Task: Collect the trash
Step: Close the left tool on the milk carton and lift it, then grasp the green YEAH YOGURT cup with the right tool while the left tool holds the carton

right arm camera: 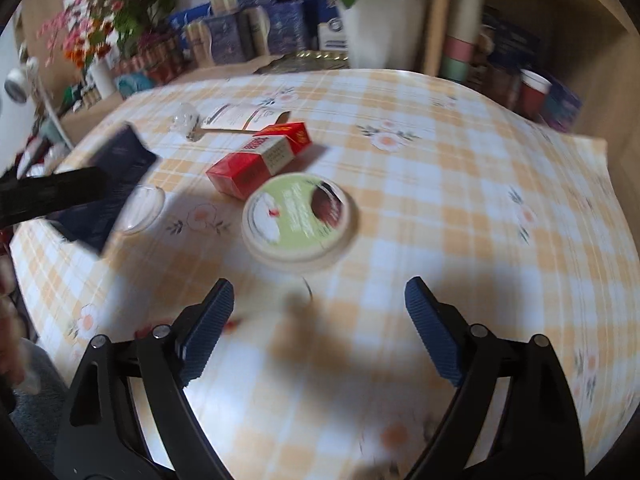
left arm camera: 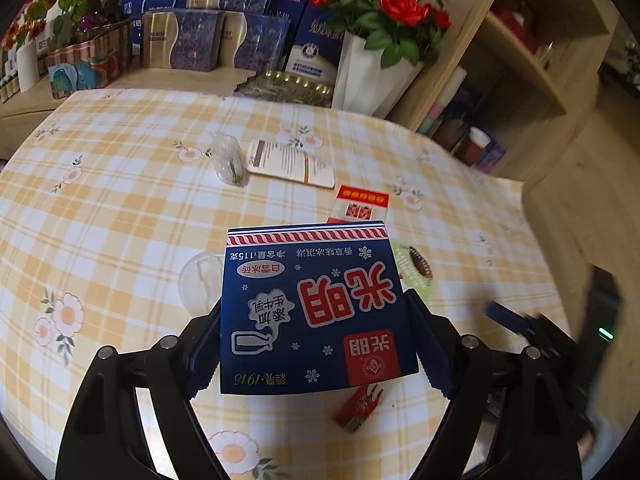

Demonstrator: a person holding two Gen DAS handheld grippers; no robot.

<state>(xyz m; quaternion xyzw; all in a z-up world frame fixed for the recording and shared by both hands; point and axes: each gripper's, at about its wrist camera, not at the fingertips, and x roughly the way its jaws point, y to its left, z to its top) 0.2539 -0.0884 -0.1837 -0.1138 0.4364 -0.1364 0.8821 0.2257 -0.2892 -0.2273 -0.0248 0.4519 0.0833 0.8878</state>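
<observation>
The left gripper [left arm camera: 316, 344] pinches a flat blue-and-red ice-cream carton [left arm camera: 316, 308] by its two side edges, holding it above the yellow-checked floral tablecloth [left arm camera: 120, 208]. The right gripper [right arm camera: 320, 320] hangs with its jaws spread wide and empty, aimed at a round green-lidded paper tub [right arm camera: 298, 216] at twelve o'clock. At eleven o'clock from the tub lies a red cardboard cigarette pack [right arm camera: 260, 160]; at nine o'clock, a clear plastic dome lid [right arm camera: 142, 208]. No bin shows in either view. The carton is thin and gripped only at its edges — it could buckle or slide out if tilted. The right view is blurred, and a hasty reach could shove the tub rather than straddle it.
</observation>
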